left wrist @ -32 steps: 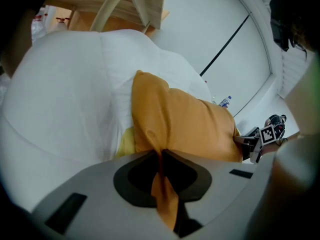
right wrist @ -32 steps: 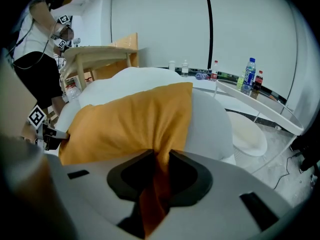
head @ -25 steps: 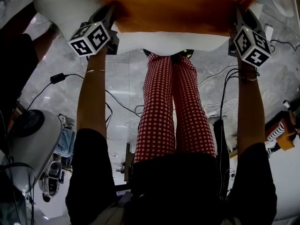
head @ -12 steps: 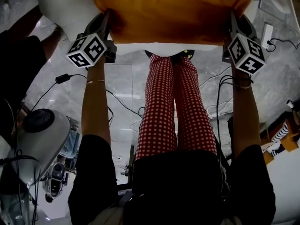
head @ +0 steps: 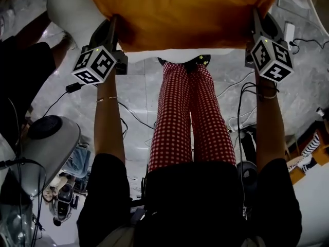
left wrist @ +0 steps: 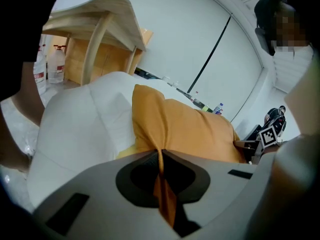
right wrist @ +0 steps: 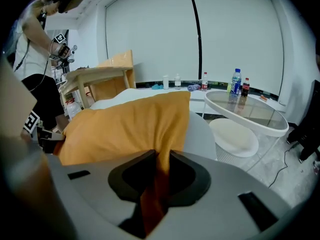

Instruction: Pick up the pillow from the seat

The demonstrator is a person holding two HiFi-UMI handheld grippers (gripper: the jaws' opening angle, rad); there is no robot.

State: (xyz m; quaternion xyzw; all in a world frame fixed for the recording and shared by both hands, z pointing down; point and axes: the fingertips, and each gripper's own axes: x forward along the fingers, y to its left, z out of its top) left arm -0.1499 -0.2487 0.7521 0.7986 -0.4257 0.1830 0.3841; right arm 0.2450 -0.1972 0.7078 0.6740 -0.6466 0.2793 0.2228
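1. Now pinching a thin fold at the near-left corner of the pillow (head: 180,14) with the left gripper (left wrist: 161,156), fingers (left wrist: 136,178) almost together on orange cloth.
2. Gripping the near-right corner likewise with the right gripper (right wrist: 161,160), fingers (right wrist: 131,180) narrow on a thicker bunch of cloth.
3. Holding the pillow out in front, over the white seat (left wrist: 80,134); cannot tell whether clear of it or resting there.
4. Likely to slip out under a sudden jerk, with only cover caught and no filling.
5. Could sag in the middle and drag on the seat if raised unevenly or too low.
6. Might stretch or tear the cover if pulled apart sideways.
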